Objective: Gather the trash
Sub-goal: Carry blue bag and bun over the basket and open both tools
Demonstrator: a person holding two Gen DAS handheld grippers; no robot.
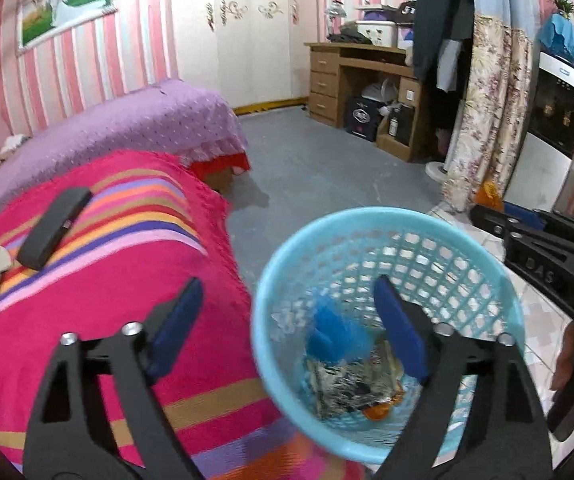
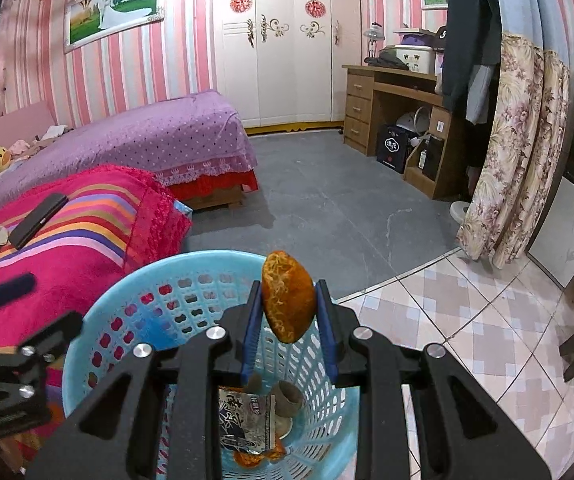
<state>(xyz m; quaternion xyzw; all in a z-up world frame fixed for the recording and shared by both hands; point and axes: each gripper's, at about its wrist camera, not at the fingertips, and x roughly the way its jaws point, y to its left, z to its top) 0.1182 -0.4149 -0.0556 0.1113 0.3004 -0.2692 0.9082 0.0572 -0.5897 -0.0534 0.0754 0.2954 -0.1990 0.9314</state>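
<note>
Directly above the blue basket (image 2: pixel 99 332), the right gripper (image 2: pixel 289 312) pinched an orange peel (image 2: pixel 288 296) between its fingers, long axis upright, so a release would likely drop it onto the wrappers (image 2: pixel 247 420) below. Left of it, the left gripper (image 1: pixel 287 328) hung spread and empty over the basket's near-left rim.
</note>
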